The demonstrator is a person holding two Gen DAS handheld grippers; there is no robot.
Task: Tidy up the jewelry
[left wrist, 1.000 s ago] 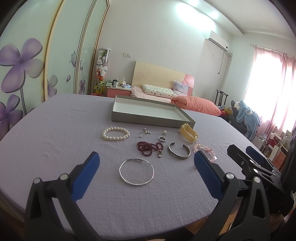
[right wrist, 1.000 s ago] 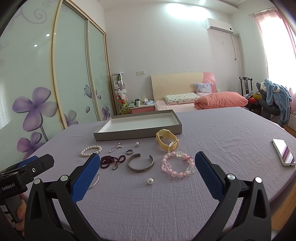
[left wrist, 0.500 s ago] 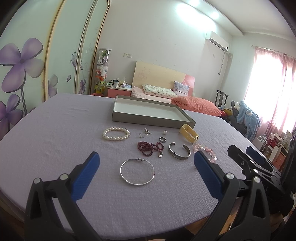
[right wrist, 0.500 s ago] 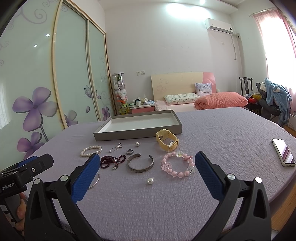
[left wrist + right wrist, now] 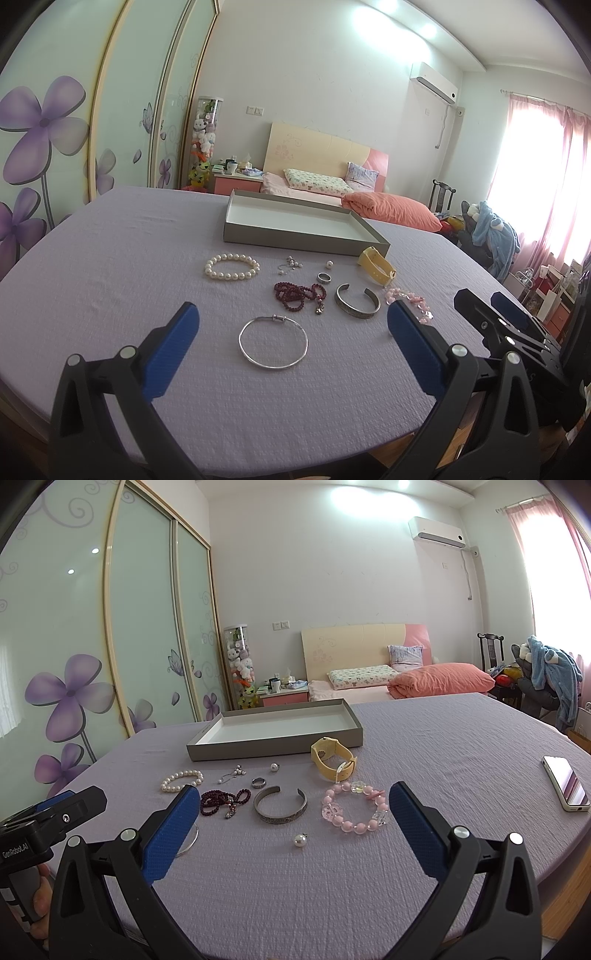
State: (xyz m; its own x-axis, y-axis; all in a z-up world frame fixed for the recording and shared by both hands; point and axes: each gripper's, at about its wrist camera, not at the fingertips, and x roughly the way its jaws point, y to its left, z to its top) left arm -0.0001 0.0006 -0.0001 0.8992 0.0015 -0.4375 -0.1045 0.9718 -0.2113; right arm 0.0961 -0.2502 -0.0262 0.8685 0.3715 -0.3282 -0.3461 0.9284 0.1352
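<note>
Home bedroom, bed [image 5: 369, 679] with pillows, floral sliding wardrobe [image 5: 92, 646], wall air conditioner [image 5: 436, 533]

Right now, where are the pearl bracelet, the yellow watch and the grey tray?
pearl bracelet [image 5: 231, 267]: left wrist view, on a bead at its near rim.
yellow watch [image 5: 331, 761]: right wrist view, on the strap.
grey tray [image 5: 258, 748]: right wrist view, on the near outer wall.

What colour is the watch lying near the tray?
Pale yellow watch; clearest in the right wrist view.
</note>
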